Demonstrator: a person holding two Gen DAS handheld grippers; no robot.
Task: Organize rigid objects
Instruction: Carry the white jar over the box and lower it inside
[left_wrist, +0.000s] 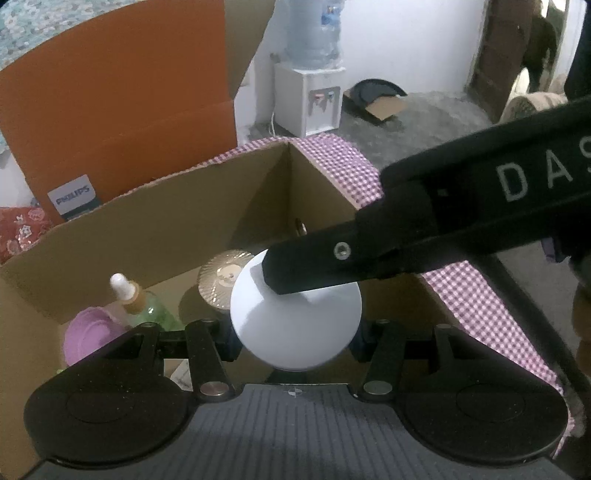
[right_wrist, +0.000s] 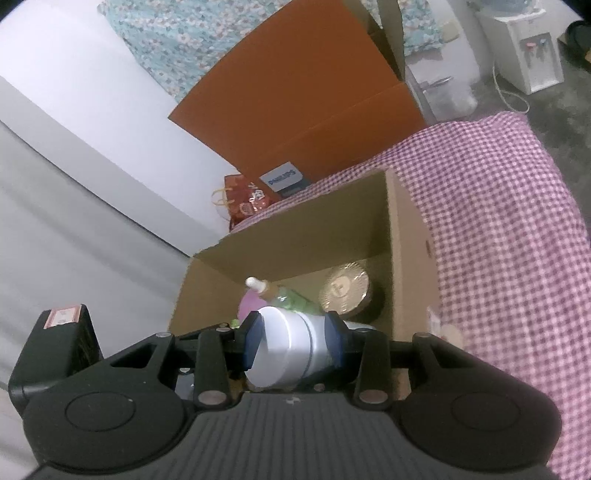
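**White jar gripped from both sides above the box**

I've got both grippers clamped on the white jar (right_wrist: 284, 347), low centre of both frames. My right gripper (right_wrist: 293, 341) has its blue pads (right_wrist: 253, 345) pressing the lid end and the base. My left gripper (left_wrist: 295, 336) pinches the jar's round face at its sides. Jar sits above the open cardboard box (right_wrist: 295, 236) on the pink checked cloth (right_wrist: 498, 221). Inside the box: gold ribbed lid (right_wrist: 343, 291) right of centre, green dropper bottle (left_wrist: 142, 302) and pink tub (left_wrist: 88, 339) lower left.
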